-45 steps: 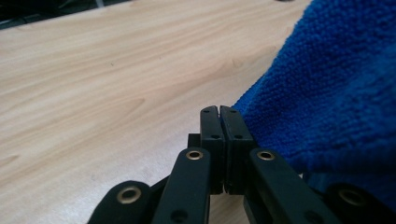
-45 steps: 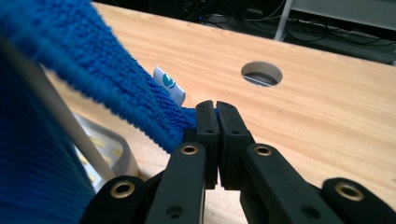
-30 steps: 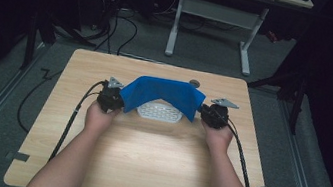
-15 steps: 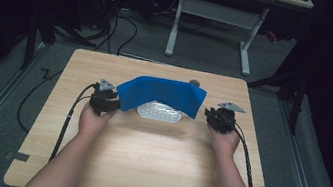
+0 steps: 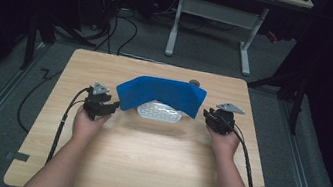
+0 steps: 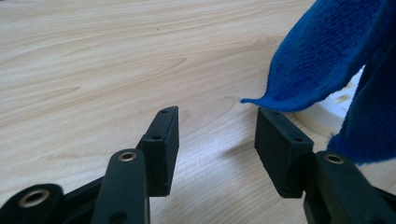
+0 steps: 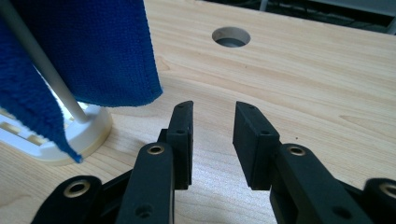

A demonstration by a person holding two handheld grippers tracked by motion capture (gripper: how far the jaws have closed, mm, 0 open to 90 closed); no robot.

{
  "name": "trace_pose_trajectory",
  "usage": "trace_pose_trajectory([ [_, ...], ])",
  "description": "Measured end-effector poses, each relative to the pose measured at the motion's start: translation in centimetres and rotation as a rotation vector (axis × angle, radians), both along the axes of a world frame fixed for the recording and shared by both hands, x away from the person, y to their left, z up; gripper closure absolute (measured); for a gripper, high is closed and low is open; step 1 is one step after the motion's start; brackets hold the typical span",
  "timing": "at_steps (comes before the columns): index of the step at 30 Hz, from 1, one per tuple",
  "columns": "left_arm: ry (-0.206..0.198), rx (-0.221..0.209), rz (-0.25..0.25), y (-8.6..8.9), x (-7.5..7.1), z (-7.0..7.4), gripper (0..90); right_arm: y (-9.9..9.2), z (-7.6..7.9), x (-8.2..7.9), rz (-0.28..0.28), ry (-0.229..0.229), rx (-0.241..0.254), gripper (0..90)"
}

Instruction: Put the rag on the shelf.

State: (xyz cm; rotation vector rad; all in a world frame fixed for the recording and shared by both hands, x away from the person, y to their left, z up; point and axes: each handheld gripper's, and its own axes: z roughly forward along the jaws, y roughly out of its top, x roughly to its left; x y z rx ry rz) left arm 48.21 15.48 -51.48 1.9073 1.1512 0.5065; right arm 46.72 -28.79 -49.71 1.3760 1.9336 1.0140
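A blue cloth (image 5: 162,94) hangs draped over a white rack (image 5: 160,112) at the table's middle back. In the left gripper view a corner of the cloth (image 6: 327,60) hangs just beyond the jaws, with the rack's base (image 6: 337,106) under it. My left gripper (image 5: 110,107) stands open to the left of the cloth, holding nothing. My right gripper (image 5: 206,115) is open too, just right of the cloth's other end. In the right gripper view the cloth (image 7: 88,51) hangs at the left around a thin white post (image 7: 44,65) on the rack's base (image 7: 56,140).
The wooden table (image 5: 152,167) has a round cable hole (image 7: 230,36) at its back right. Cables (image 5: 62,127) trail from both grippers toward the front. A desk frame (image 5: 211,24) and floor cables lie beyond the table.
Both grippers have let go of the cloth's ends and pulled outward and slightly back. The cloth now hangs on the rack by itself.
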Motion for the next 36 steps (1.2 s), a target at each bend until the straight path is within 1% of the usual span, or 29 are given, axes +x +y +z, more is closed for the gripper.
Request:
trace_pose_trajectory([
  [1, -0.003, 0.005, 0.002, 0.2, -0.2, 0.0, 50.3, -0.1, -0.1, -0.1, -0.002, -0.008, 0.006, 68.9],
  [3, -0.008, 0.009, 0.008, 0.5, -0.5, 0.1, 50.3, -0.3, -0.2, -0.3, -0.011, 0.001, 0.010, 68.6],
  [6, -0.019, 0.005, 0.013, 1.0, -1.2, 0.4, 50.3, -0.5, -0.3, -0.7, -0.008, 0.008, -0.015, 66.6],
  [8, -0.031, 0.012, 0.013, 1.1, -2.0, 0.5, 49.2, -0.6, -0.2, -1.2, -0.006, 0.005, -0.016, 64.2],
  [10, -0.049, 0.024, 0.009, 1.2, -3.0, 0.5, 46.8, -0.7, 0.1, -1.9, -0.001, -0.021, -0.007, 63.3],
  [11, -0.049, 0.025, 0.008, 1.2, -3.5, 0.5, 45.5, -0.7, 0.2, -2.1, -0.002, -0.018, -0.013, 61.7],
  [13, -0.035, 0.012, -0.007, 1.3, -4.5, 0.3, 42.8, -0.7, 0.3, -2.9, 0.001, -0.014, -0.044, 59.0],
  [15, -0.039, 0.000, -0.021, 1.4, -6.0, 0.0, 42.7, -0.7, 0.3, -4.0, 0.008, -0.046, -0.052, 58.3],
  [16, -0.030, -0.001, -0.024, 1.4, -6.7, 0.0, 42.5, -0.7, 0.4, -4.8, 0.009, -0.057, -0.054, 57.3],
  [17, -0.031, -0.007, -0.031, 1.6, -7.4, 0.0, 42.1, -0.7, 0.5, -5.4, 0.015, -0.055, -0.063, 55.0],
  [18, -0.015, -0.031, -0.041, 1.6, -8.1, 0.0, 42.1, -0.6, 0.6, -5.9, 0.015, -0.041, -0.063, 52.8],
  [19, -0.008, -0.036, -0.049, 1.6, -8.9, 0.0, 42.6, -0.6, 0.6, -6.6, 0.025, -0.055, -0.060, 52.5],
  [20, -0.011, -0.026, -0.056, 1.6, -9.6, 0.1, 43.3, -0.7, 0.7, -7.4, 0.033, -0.079, -0.052, 51.9],
  [21, -0.022, -0.015, -0.060, 1.5, -10.6, 0.2, 43.2, -0.6, 0.7, -8.1, 0.034, -0.093, -0.051, 50.3],
  [23, -0.031, -0.024, -0.070, 1.4, -11.6, 0.3, 43.1, -0.6, 0.7, -9.5, 0.045, -0.099, -0.050, 47.9],
  [24, -0.026, -0.048, -0.077, 1.3, -12.5, 0.3, 43.1, -0.6, 0.7, -10.0, 0.053, -0.101, -0.048, 46.1],
  [25, -0.015, -0.068, -0.084, 1.2, -13.2, 0.1, 43.3, -0.6, 0.6, -11.1, 0.057, -0.099, -0.040, 44.5],
  [27, 0.018, -0.077, -0.095, 0.5, -14.5, -0.2, 43.9, -0.7, 0.2, -12.7, 0.073, -0.117, -0.022, 43.8],
  [28, 0.022, -0.065, -0.110, -0.1, -15.2, -0.3, 44.1, -0.7, 0.2, -13.4, 0.081, -0.108, -0.017, 41.0],
  [29, 0.008, -0.036, -0.131, -0.9, -16.2, -0.3, 44.1, -0.6, 0.2, -14.0, 0.089, -0.095, -0.018, 40.0],
  [30, 0.000, -0.023, -0.144, -1.4, -16.8, -0.2, 43.8, -0.6, 0.1, -15.1, 0.090, -0.095, -0.002, 39.9],
  [31, -0.013, -0.024, -0.177, -2.3, -17.7, -0.1, 43.5, -0.5, 0.0, -15.7, 0.094, -0.092, 0.004, 39.1],
  [32, -0.020, -0.021, -0.195, -2.7, -18.0, 0.0, 43.2, 0.0, -0.1, -16.7, 0.103, -0.086, -0.001, 37.7],
  [34, -0.044, -0.015, -0.227, -3.6, -18.5, 0.2, 43.3, 0.9, -0.3, -17.8, 0.122, -0.100, -0.026, 37.9],
  [35, -0.057, 0.008, -0.246, -4.0, -18.5, 0.2, 43.3, 1.2, -0.3, -18.1, 0.131, -0.106, -0.040, 38.4],
  [36, -0.059, 0.022, -0.249, -4.1, -18.5, 0.1, 42.9, 1.7, -0.4, -18.3, 0.146, -0.111, -0.059, 38.5],
])
